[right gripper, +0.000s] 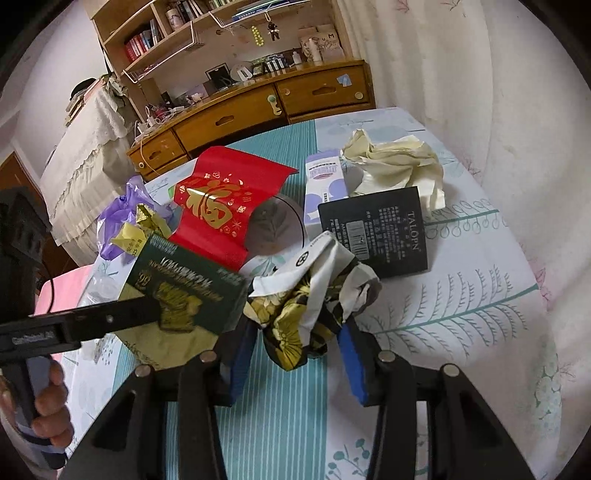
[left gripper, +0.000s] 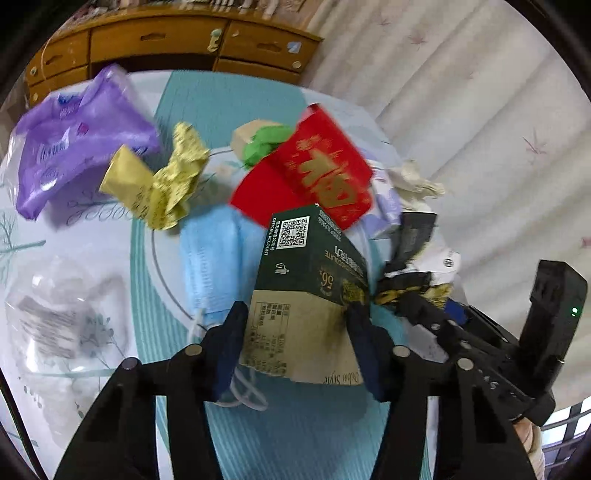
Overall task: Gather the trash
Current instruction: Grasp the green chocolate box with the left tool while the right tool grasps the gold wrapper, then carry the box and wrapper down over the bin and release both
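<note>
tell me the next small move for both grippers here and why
Probably lift both straight up. The left gripper is clamped on the green chocolate box, and the right gripper pinches the crumpled black-and-white wrapper. Both pieces sit low among other trash on the table, so raising clears it.

A home bedroom: patterned bedsheet (right gripper: 461, 295), wooden desk (right gripper: 258, 107) with bookshelves (right gripper: 159, 33), pale curtain (right gripper: 461, 74).

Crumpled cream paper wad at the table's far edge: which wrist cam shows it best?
Right wrist view. The crumpled cream paper wad lies unobstructed beyond the black card, its folds clear. The left wrist view shows it only small and blurred, partly behind the red envelope.
</note>
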{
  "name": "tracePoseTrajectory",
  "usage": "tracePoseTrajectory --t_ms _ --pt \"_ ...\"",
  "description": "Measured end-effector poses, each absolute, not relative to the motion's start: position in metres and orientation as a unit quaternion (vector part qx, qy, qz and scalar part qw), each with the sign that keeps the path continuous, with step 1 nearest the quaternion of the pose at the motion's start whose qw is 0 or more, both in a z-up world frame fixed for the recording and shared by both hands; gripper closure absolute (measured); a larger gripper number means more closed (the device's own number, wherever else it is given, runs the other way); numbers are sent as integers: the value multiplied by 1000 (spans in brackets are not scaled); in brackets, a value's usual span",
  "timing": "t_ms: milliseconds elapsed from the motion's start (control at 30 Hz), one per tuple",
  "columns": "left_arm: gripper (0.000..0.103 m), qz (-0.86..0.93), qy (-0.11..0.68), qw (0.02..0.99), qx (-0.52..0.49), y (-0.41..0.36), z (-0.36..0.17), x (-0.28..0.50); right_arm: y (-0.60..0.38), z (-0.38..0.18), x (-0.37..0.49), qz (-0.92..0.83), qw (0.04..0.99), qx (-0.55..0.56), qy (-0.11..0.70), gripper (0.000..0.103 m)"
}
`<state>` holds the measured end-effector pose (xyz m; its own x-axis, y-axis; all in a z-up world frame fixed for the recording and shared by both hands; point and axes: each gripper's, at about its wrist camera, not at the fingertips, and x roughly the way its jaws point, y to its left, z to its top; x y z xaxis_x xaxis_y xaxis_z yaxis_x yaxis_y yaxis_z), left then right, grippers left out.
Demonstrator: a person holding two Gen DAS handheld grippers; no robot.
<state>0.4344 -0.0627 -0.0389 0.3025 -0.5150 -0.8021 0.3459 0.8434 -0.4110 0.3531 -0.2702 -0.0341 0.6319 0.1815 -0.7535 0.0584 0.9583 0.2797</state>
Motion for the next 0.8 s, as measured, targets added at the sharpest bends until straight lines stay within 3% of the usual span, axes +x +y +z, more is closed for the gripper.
tracePoseTrajectory --t_ms 333,367,400,433,800 --pt "51 -307 511 800 -70 -106 -25 414 -267 -35 348 48 891 143 428 60" --pt "54 -302 510 803 -63 -112 -26 414 -268 -35 347 52 890 145 429 61" --pt "70 -295 509 807 -55 -116 -28 414 -268 -35 346 53 890 147 429 61" --pt "74 -289 510 809 -52 -118 -28 414 -269 -35 346 55 889 147 430 61" --pt "76 -247 490 835 -34 -96 -5 376 -262 -24 318 71 884 141 441 63"
